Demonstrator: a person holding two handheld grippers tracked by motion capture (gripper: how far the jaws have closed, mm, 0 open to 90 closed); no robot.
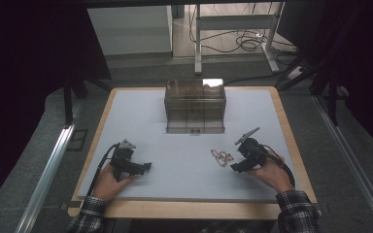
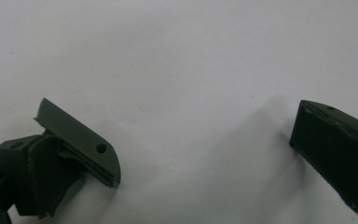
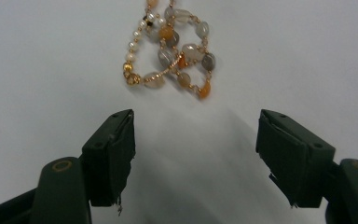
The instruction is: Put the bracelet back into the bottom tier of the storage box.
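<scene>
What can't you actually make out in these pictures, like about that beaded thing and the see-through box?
- Beaded chain: the right gripper view's top edge cuts it off, so its full length is unknown; in the high view it is too small for single beads.
- Clear box: high view, too dim and glary to tell any contents.
- Left hand-held gripper: its far jaw runs off the frame's right edge.

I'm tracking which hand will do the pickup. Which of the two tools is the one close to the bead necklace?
The right tool: the bead necklace lies on the white mat just ahead of its open jaws. The left tool, also open, faces bare mat.
</scene>
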